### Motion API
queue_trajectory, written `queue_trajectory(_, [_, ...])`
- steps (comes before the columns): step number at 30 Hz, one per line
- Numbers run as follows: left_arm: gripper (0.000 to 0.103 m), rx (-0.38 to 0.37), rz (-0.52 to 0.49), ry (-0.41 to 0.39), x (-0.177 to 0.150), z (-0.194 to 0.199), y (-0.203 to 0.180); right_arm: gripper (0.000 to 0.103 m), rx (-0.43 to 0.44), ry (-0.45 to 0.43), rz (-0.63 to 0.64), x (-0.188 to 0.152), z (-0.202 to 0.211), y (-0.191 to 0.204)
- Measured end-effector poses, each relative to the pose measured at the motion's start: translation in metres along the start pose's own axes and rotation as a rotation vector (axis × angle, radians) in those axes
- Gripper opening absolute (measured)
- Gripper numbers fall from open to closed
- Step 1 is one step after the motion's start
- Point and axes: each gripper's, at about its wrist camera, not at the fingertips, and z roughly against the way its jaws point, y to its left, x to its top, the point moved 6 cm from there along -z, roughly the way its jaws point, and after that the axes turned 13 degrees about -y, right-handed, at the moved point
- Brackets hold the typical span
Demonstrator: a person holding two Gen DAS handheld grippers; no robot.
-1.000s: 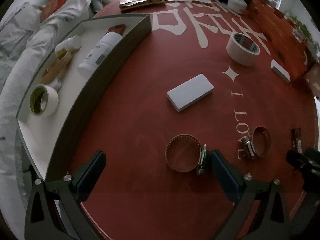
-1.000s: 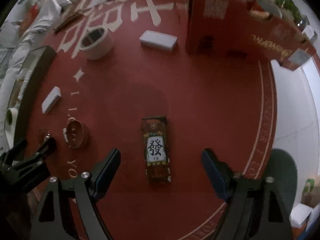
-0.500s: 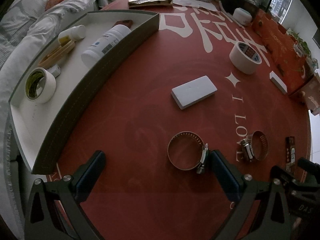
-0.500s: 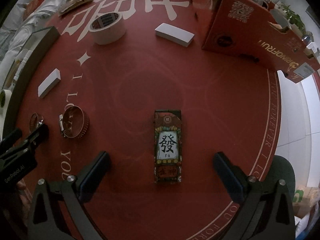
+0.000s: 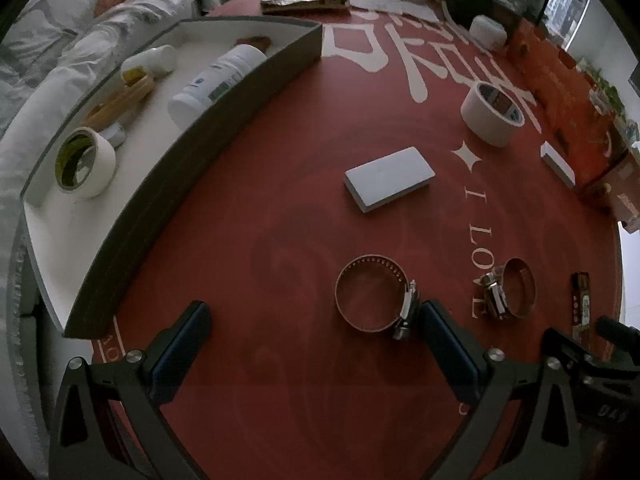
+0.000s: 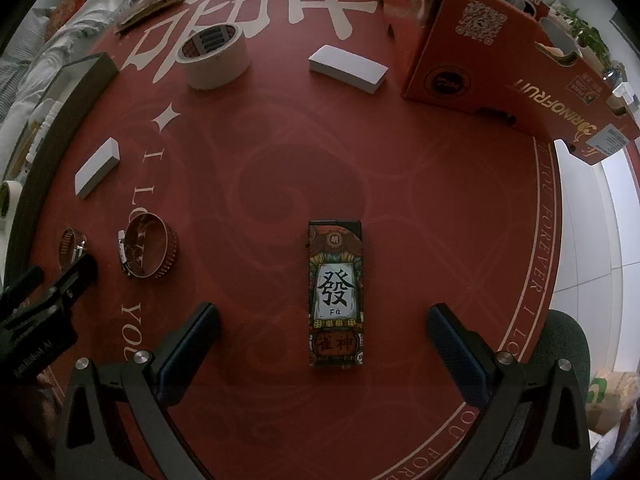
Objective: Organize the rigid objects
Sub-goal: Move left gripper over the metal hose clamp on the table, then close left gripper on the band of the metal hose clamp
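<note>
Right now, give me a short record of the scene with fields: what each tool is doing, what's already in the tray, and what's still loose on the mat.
left tool: open, holding nothing, hose clamp beside its right finger
right tool: open, straddling the mahjong-print box, not gripping it
tray: holds a tape roll, a white bottle, a smaller bottle and some wooden pieces
loose on mat: second hose clamp, white tape roll, two white blocks

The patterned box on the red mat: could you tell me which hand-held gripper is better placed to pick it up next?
Right. The right hand-held gripper is open with the patterned box centred between its fingers; the left hand-held gripper is by a hose clamp.
</note>
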Motion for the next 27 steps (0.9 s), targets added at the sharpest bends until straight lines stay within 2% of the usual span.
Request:
queue_trajectory(7, [0.103, 0.003, 0.007, 0.053, 0.004, -0.005, -0.003, 0.103, -0.004, 0.008, -0.009, 0.004, -0.003, 0.000])
queue_trajectory(20, [0.103, -0.007, -0.008, 0.039, 0.006, -0.003, -0.008, 0.103, -0.003, 0.010, -0.006, 0.002, -0.001, -0.005])
queue_trajectory(25, [0.103, -0.008, -0.011, 0.064, 0.005, -0.002, -0.011, 0.103, -0.003, 0.012, -0.004, 0.000, 0.000, -0.005])
queue_trajectory(27, [0.097, -0.017, -0.021, 0.072, 0.006, -0.002, -0.012, 0.103, -0.005, 0.020, 0.000, 0.000, -0.001, -0.005])
